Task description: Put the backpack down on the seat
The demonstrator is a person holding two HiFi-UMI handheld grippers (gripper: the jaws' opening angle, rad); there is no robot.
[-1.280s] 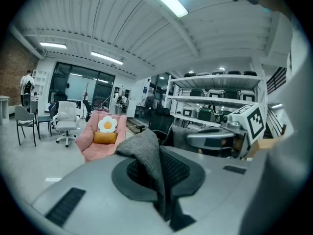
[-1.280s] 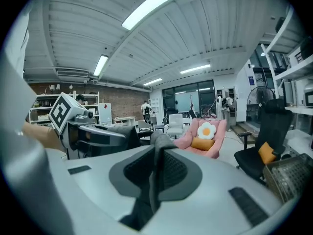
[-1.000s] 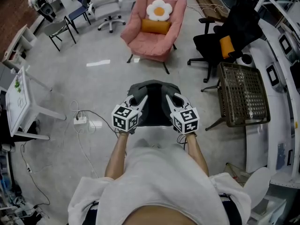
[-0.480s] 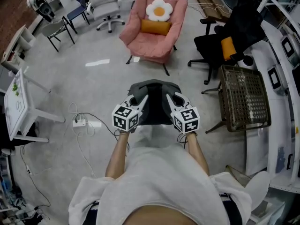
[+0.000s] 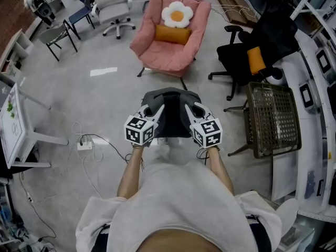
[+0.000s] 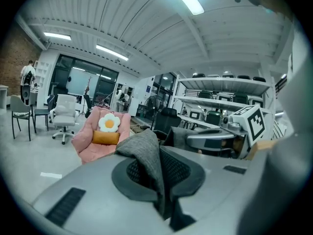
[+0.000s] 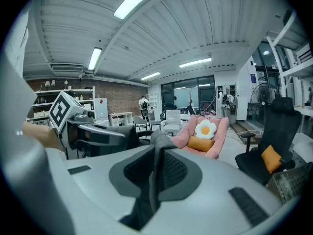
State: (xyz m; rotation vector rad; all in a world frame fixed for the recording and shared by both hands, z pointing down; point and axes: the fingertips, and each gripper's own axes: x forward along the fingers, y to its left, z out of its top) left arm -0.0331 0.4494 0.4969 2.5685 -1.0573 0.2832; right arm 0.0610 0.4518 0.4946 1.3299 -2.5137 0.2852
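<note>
I carry a dark grey backpack (image 5: pixel 170 117) in front of my body, above the floor. My left gripper (image 5: pixel 156 111) is shut on a fold of its fabric (image 6: pixel 146 153) on the left side. My right gripper (image 5: pixel 190 111) is shut on another fold (image 7: pixel 159 146) on the right side. Ahead stands a pink armchair (image 5: pixel 163 56), its seat bare. A white flower cushion (image 5: pixel 176 14) and an orange pillow (image 5: pixel 172 34) lean on its backrest. The armchair also shows in the left gripper view (image 6: pixel 88 148) and the right gripper view (image 7: pixel 221 131).
A black office chair (image 5: pixel 247 56) with an orange cushion stands right of the armchair. A brown mesh chair (image 5: pixel 273 119) is at my right. A power strip (image 5: pixel 84 145) with cables lies on the floor at left, near a white table (image 5: pixel 16 125). White and grey chairs (image 5: pixel 113 7) stand behind.
The armchair has come a little closer and the floor has slid back under me. Both grippers keep the same hold on the backpack.
</note>
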